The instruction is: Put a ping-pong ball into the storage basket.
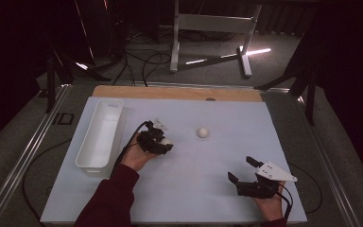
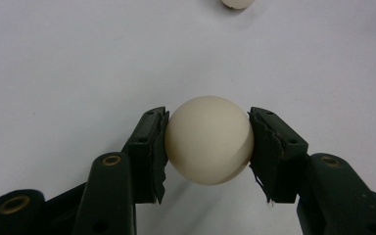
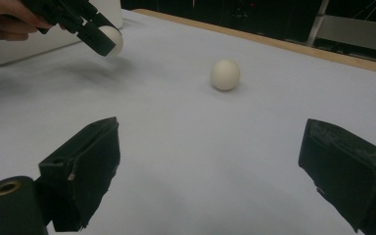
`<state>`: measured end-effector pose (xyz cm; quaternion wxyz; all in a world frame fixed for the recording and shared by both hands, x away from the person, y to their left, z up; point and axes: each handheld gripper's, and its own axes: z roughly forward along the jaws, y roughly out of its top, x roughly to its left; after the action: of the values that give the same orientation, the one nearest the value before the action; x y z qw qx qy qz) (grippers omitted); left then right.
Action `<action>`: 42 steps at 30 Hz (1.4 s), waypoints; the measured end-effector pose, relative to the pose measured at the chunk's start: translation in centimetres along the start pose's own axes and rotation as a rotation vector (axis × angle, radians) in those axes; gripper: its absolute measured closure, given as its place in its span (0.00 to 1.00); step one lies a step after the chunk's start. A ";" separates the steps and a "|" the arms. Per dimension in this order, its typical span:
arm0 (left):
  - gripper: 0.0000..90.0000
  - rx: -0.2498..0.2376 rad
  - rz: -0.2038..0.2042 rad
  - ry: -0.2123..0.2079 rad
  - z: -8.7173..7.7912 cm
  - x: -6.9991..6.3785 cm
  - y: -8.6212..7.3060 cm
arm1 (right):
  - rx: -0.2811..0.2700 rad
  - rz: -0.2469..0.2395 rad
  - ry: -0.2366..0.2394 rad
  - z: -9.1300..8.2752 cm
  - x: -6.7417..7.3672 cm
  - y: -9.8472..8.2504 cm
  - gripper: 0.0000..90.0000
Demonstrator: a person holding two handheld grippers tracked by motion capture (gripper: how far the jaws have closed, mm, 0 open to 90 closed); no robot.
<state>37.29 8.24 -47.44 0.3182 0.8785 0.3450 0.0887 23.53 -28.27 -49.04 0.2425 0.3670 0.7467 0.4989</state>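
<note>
Beside the white bin (image 1: 100,135): left gripper (image 2: 209,147) clamps one ball (image 2: 209,139).
Second ball (image 1: 203,132) lies farther from bin, ungrasped; right gripper (image 1: 242,169) stands wide, empty.

The left gripper (image 1: 163,142) is held out over the bench middle by a hand on a dark-red-sleeved forearm, its jaws clamped tight on both sides of a ball (image 2: 209,139). The right gripper (image 1: 244,169) is held low near the front edge, jaws spread wide with nothing between them.
</note>
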 end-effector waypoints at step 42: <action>0.57 -0.056 -0.043 0.063 -4.4 0.2 0.8 | -0.005 0.011 0.000 0.0 0.0 0.0 0.09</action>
<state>36.22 10.13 -43.49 0.3336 0.8583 0.3711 0.1192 23.56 -28.30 -49.02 0.2408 0.3703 0.7434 0.5022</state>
